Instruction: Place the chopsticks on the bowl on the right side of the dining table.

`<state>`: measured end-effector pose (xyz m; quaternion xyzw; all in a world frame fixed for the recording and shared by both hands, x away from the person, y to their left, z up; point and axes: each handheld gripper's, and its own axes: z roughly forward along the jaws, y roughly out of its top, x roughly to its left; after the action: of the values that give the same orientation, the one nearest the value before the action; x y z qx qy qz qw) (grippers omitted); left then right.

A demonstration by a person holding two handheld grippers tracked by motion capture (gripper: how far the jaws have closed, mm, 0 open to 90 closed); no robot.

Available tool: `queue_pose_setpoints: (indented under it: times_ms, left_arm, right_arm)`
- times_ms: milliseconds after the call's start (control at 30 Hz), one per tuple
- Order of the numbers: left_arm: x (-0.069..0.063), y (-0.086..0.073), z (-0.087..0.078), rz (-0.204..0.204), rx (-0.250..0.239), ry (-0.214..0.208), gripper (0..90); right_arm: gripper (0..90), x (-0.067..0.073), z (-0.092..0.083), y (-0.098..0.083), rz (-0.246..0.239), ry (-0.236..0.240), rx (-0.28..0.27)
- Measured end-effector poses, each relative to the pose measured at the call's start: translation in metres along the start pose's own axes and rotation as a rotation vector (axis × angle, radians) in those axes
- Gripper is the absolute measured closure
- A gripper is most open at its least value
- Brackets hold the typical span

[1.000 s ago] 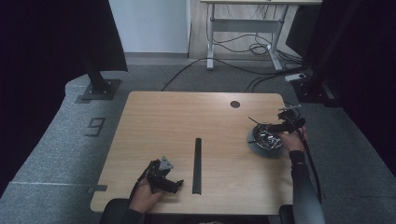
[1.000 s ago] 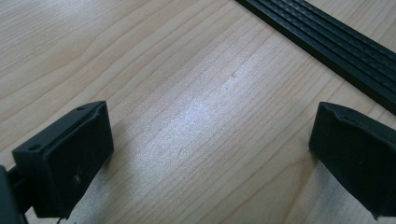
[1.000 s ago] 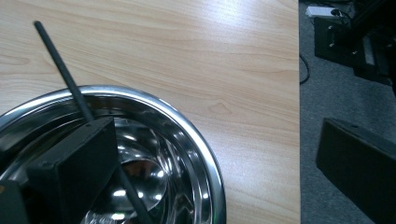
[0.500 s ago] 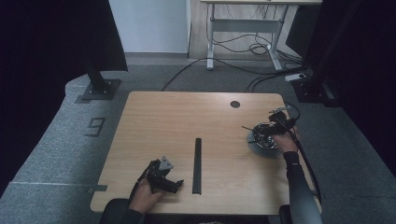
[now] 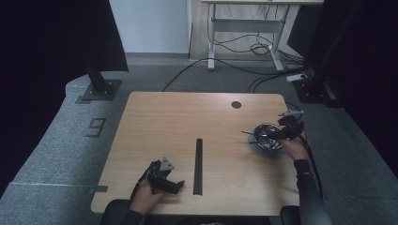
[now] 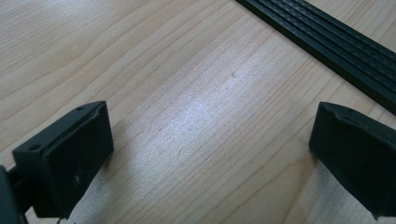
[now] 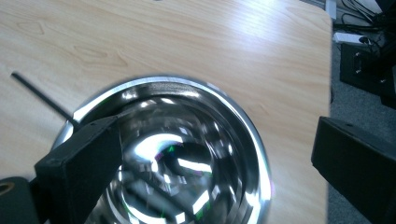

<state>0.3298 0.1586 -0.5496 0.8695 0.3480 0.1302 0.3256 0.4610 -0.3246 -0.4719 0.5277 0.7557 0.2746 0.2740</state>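
R gripper [image 5: 277, 134] hovers over steel bowl [image 5: 266, 139] near desk's [image 5: 187, 122] right edge; jaws spread wide, grasping nothing. In right gripper view the bowl [image 7: 187, 154] sits below and between the jaws, one jaw over its rim. Thin black rod [image 7: 44, 100] sticks out from the bowl's rim across the wood, toward desk centre. L gripper [image 5: 164, 180] rests on desk near front edge, just beside black slotted strip [image 5: 199, 166]; jaws released, nothing between them, bare wood.
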Motion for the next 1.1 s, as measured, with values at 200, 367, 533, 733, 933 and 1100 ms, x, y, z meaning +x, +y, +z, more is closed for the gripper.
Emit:
queue_pose_setpoints:
  times_ms: [200, 367, 533, 733, 933, 1100]
  left_arm:
    - [0.0, 0.0, 0.0, 0.003, 0.001, 0.001, 0.0]
    - [0.0, 0.0, 0.0, 0.002, 0.001, 0.0, 0.0]
    - [0.0, 0.0, 0.0, 0.002, 0.001, 0.0, 0.0]
    - [0.0, 0.0, 0.0, 0.002, 0.001, 0.0, 0.0]
    - [0.0, 0.0, 0.0, 0.002, 0.001, 0.0, 0.0]
    - [0.0, 0.0, 0.0, 0.002, 0.001, 0.0, 0.0]
  right_arm:
    - [9.6, -0.016, -0.022, -0.028, 0.059, 0.016, -0.011]
    - [13.3, -0.018, -0.034, -0.054, 0.097, 0.02, -0.016]
    - [13.3, -0.011, -0.037, -0.067, 0.098, 0.035, -0.018]
    - [13.2, -0.009, -0.028, -0.072, 0.103, 0.046, 0.005]
    - [13.1, -0.014, -0.024, -0.069, 0.119, 0.053, -0.006]
    - [13.0, -0.018, -0.017, -0.064, 0.119, 0.048, 0.005]
